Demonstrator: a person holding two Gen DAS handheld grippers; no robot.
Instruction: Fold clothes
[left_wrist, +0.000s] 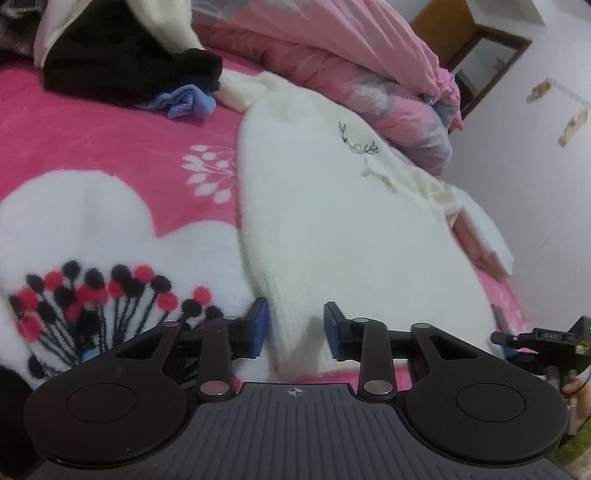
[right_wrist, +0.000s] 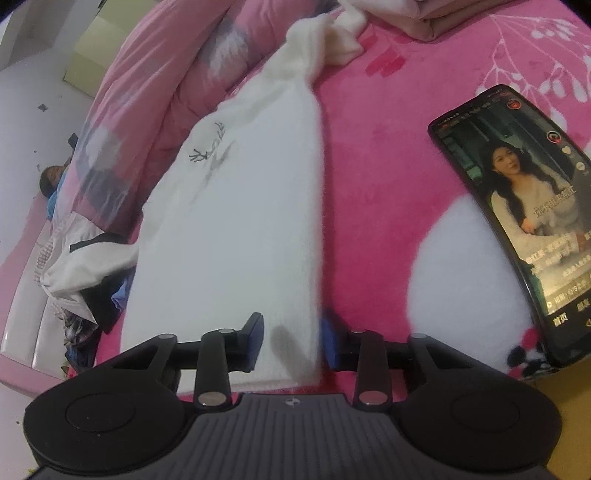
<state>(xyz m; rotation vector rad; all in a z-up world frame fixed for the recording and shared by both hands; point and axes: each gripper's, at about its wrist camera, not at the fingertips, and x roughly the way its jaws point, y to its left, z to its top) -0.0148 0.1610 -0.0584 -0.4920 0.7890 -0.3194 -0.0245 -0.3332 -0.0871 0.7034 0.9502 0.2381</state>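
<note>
A white fuzzy sweater (left_wrist: 332, 221) with a small embroidered deer motif (left_wrist: 358, 147) lies flat along the pink blanket (left_wrist: 92, 129). One of its sleeves trails off at the far end. My left gripper (left_wrist: 295, 325) is open at the near hem, with the hem's left corner between its blue pads (left_wrist: 260, 326). In the right wrist view the sweater (right_wrist: 240, 221) shows a straight right edge. My right gripper (right_wrist: 292, 338) is open over the hem's right corner. The right gripper (left_wrist: 535, 338) also shows at the right edge of the left wrist view.
A black garment pile (left_wrist: 122, 62) and a blue cloth (left_wrist: 184, 103) lie at the far left. A bunched pink quilt (left_wrist: 351, 55) runs along the sweater's far side. A phone (right_wrist: 517, 221) with its screen lit rests on the blanket (right_wrist: 388, 166), right of the sweater. A white wall (left_wrist: 535, 203) is close.
</note>
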